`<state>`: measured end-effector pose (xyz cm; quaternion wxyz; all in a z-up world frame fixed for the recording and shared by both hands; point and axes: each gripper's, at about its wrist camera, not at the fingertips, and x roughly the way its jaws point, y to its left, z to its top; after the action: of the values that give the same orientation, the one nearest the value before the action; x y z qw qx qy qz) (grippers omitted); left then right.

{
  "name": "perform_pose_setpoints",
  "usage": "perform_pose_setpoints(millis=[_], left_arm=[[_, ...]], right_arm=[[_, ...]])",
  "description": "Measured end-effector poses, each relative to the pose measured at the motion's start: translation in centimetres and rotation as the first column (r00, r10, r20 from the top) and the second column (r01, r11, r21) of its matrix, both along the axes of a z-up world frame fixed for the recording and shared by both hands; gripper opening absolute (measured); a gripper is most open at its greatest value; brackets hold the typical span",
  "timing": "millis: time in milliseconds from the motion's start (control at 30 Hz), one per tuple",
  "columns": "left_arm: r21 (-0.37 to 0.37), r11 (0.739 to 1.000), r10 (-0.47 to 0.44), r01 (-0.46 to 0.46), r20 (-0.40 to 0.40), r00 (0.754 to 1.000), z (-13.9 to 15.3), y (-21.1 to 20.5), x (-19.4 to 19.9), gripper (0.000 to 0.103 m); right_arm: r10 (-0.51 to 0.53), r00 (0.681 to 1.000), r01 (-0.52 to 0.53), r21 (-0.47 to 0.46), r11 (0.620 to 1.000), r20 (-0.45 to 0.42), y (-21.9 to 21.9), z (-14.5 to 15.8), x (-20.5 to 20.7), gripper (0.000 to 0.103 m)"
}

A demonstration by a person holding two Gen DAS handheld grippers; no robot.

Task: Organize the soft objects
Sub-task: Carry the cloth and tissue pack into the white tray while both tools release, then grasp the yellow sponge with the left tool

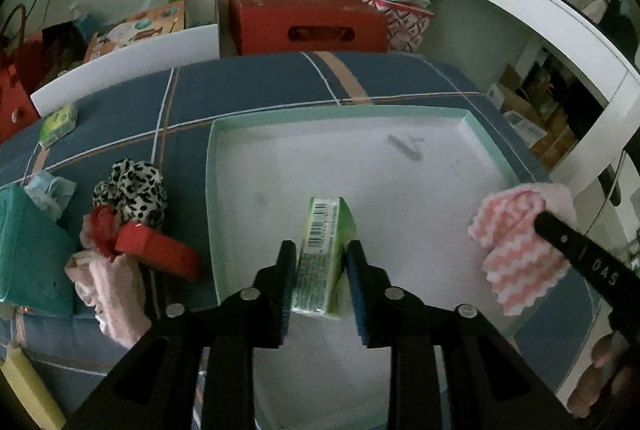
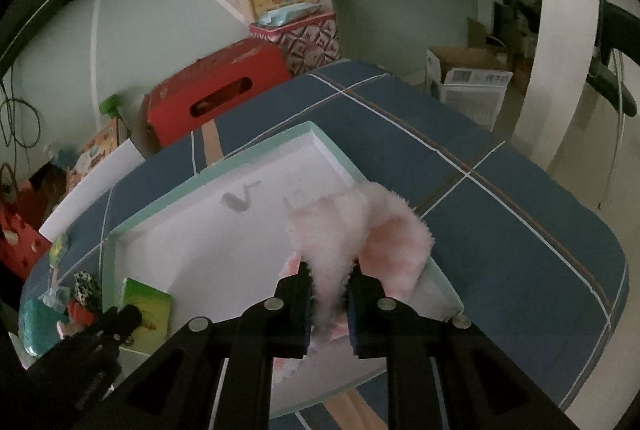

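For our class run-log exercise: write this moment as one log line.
left gripper: holds green tissue pack | right gripper: holds pink fluffy cloth | both over shallow white box with mint rim | bedspread items: untouched

A shallow white cardboard box with a pale green rim lies open on the bed, its floor bare except for faint grey marks. A green plastic tissue pack with a barcode stands tilted over the near part of this box, between two black fingers. A fluffy pink and white zigzag cloth hangs above the right edge of the box, pinched and folded. On the bed left of the box lie a leopard-print fabric scrunchie, a red frilly scrunchie, a crumpled pale pink cloth and, farther back, a second green tissue pack.
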<state>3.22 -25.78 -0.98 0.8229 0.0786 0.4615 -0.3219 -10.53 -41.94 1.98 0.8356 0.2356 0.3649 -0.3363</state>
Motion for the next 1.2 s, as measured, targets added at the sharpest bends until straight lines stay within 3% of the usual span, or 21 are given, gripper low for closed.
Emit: perform_pose_setpoints(millis=[67, 100, 133, 167, 200, 333, 400, 567, 967, 1200], left_arm=[[-0.019, 1.000, 0.003, -0.003, 0.009, 1.000, 0.9, 0.4, 0.0, 0.076], [-0.032, 0.999, 0.009, -0.008, 0.019, 1.000, 1.4, 0.8, -0.1, 0.081], [-0.045, 0.999, 0.014, -0.013, 0.032, 0.999, 2.2, 1.2, -0.3, 0.082], [-0.048, 0.999, 0.018, -0.016, 0.043, 0.999, 2.6, 1.4, -0.3, 0.082], [-0.047, 0.999, 0.024, -0.021, 0.059, 0.998, 3.1, 1.7, -0.3, 0.082], [-0.012, 0.997, 0.082, -0.082, 0.138, 0.987, 4.7, 3.4, -0.7, 0.094], [-0.002, 0.993, 0.118, -0.119, 0.139, 0.983, 4.9, 4.5, -0.3, 0.096], [0.013, 0.974, 0.224, -0.228, 0.129, 0.966, 5.3, 8.0, 0.8, 0.098], [0.011, 0.886, 0.460, -0.464, 0.108, 0.881, 5.4, 17.6, 0.8, 0.098], [0.006, 0.840, 0.540, -0.543, 0.096, 0.836, 5.1, 22.0, 0.6, 0.098]], right_arm=[[0.002, 1.000, -0.002, -0.021, 1.000, -0.002, 0.4, 0.6, -0.2, 0.021], [0.003, 1.000, -0.003, -0.032, 0.999, 0.002, 0.4, 1.1, -0.1, 0.032], [0.006, 1.000, -0.006, -0.049, 0.999, 0.007, 0.7, 1.6, -0.2, 0.041], [0.009, 1.000, -0.008, -0.065, 0.998, 0.016, 1.0, 2.2, -0.3, 0.059], [0.014, 1.000, -0.012, -0.078, 0.997, 0.025, 1.4, 2.6, -0.4, 0.066], [0.050, 0.998, -0.047, -0.115, 0.992, 0.023, 2.7, 3.9, -0.4, 0.070], [0.062, 0.998, -0.061, -0.134, 0.989, 0.005, 3.3, 4.2, -0.2, 0.082], [0.090, 0.996, -0.093, -0.170, 0.981, -0.024, 5.0, 4.8, 0.5, 0.099], [0.281, 0.960, -0.278, -0.143, 0.950, 0.006, 12.2, 5.7, 3.3, 0.102], [0.438, 0.899, -0.437, -0.094, 0.895, -0.012, 18.4, 4.5, 5.9, 0.102]])
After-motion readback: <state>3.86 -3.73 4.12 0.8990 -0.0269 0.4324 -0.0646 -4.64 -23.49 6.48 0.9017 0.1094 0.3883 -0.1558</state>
